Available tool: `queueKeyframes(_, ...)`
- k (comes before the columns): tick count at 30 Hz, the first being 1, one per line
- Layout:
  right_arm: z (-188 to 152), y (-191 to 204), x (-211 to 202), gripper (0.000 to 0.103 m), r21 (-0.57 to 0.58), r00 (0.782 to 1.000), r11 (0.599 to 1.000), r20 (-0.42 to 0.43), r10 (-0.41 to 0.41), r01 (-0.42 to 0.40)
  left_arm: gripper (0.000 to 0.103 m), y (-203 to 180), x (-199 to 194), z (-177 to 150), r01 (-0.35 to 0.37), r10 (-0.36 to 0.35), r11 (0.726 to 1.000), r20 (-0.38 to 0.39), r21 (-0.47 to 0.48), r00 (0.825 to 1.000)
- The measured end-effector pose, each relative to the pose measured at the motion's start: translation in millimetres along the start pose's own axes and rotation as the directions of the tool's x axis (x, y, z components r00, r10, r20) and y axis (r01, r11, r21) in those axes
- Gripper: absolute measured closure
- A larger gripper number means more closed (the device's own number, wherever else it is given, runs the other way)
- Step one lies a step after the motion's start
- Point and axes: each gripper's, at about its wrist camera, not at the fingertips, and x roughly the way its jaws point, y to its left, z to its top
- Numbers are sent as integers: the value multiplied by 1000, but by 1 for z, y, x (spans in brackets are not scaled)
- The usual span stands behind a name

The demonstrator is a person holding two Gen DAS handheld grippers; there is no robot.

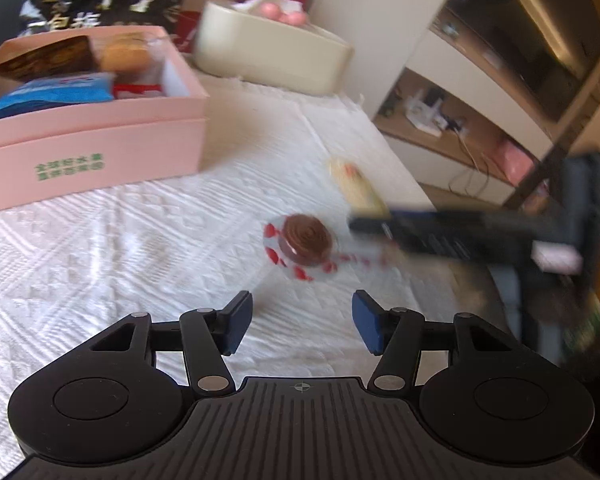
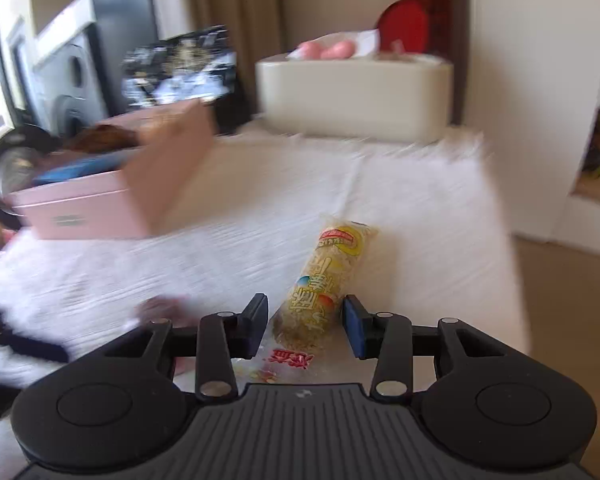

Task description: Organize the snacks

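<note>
Pink snack box already holds several packets; we straddle the rice-cracker roll with the spread, empty right gripper, left gripper likewise unclenched before the chocolate cake, both snacks still on the cloth.

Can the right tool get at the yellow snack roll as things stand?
Probably yes. The right tool is open with the snack roll's near end already between its fingers, and nothing lies across it on the white cloth. Motion blur hides whether either pad touches.
</note>
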Motion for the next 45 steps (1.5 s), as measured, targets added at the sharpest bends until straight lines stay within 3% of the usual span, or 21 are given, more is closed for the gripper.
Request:
queueKeyframes(6,-20,38,-25,64,-7,980,981,-53,194,-195,45,5,4,6,-5,6,998,13,-65,1000)
queueKeyframes(8,-27,53,-28,64,-47,975,976,-68,211,-214,40,5,7,11,-3,4,996,18,-84,1000)
queueKeyframes(11,-35,62,-34,64,-91,988,984,-44,150,-153,40,5,15,19,-12,14,996,29,-86,999)
queueKeyframes(15,-33,46,-49,69,-23,998,998,39,51,-50,40,-6,31,28,-86,86,996,37,-14,996)
queueKeyframes(19,-36,32,-64,69,-2,982,995,162,-102,104,41,-24,47,30,-195,188,974,63,120,980)
queueKeyframes(22,-42,18,-56,65,65,983,992,141,-116,107,41,-34,53,25,-243,234,948,66,206,970)
queueKeyframes(24,-48,8,-47,49,119,987,988,116,-113,99,41,-38,51,19,-253,246,934,59,254,968)
queueKeyframes(26,-50,1,-46,45,159,987,983,116,-113,94,40,-40,46,14,-265,262,917,51,298,964)
queueKeyframes(27,-50,-1,-46,36,171,985,981,126,-119,96,39,-40,44,11,-273,272,907,48,320,961)
queueKeyframes(32,-52,-7,-44,34,216,985,973,130,-116,86,39,-29,26,4,-334,334,883,60,329,941)
queueKeyframes(35,-52,-7,-44,33,218,985,972,131,-117,86,41,-14,19,9,-374,370,887,69,271,927)
queueKeyframes(36,-52,-7,-44,33,218,985,972,131,-116,86,44,-10,17,11,-364,360,900,62,239,931)
queueKeyframes(38,-52,-7,-43,33,221,984,972,132,-116,85,44,-2,15,16,-278,277,948,28,155,961)
queueKeyframes(40,-52,-6,-43,33,220,984,972,131,-118,87,43,-2,18,20,-195,195,976,8,97,981)
queueKeyframes(45,-51,-4,-42,31,212,984,973,127,-121,93,43,-19,41,28,-190,188,974,21,120,982)
